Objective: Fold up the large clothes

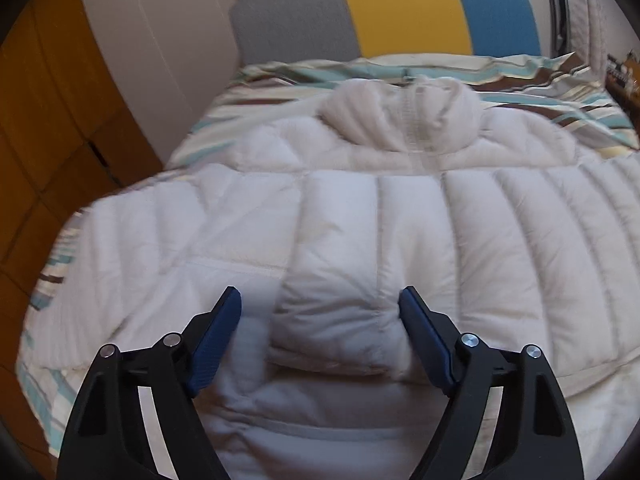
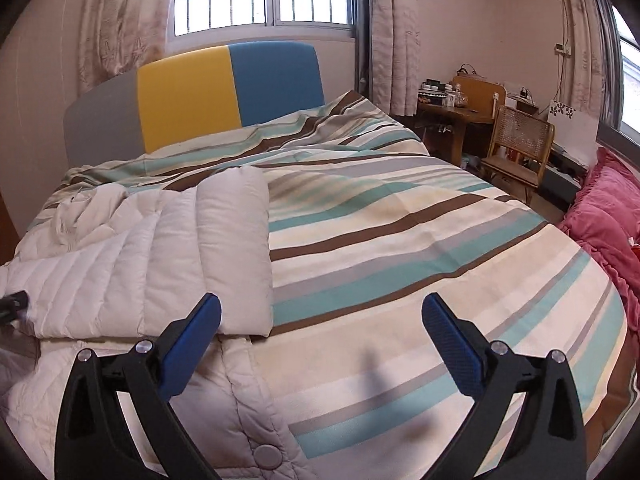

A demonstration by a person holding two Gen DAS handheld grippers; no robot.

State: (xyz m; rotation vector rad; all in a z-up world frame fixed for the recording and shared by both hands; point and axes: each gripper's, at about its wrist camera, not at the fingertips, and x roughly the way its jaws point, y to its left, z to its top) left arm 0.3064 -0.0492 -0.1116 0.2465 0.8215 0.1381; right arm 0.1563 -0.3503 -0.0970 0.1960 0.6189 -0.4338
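A white quilted puffer jacket lies spread on the bed, its hood toward the headboard. One sleeve is folded across the body. Its cuff end sits between the fingers of my left gripper, which is open; the left pad stands clear of the cloth. In the right wrist view the jacket fills the left side, with the other sleeve folded inward. My right gripper is open above the striped duvet beside the jacket's right edge, holding nothing. A snap button shows on the hem.
The striped duvet covers the bed below a grey, yellow and blue headboard. A pink cushion lies at the right edge. Beyond it stand a wooden chair and a cluttered desk. Wooden cabinets flank the left.
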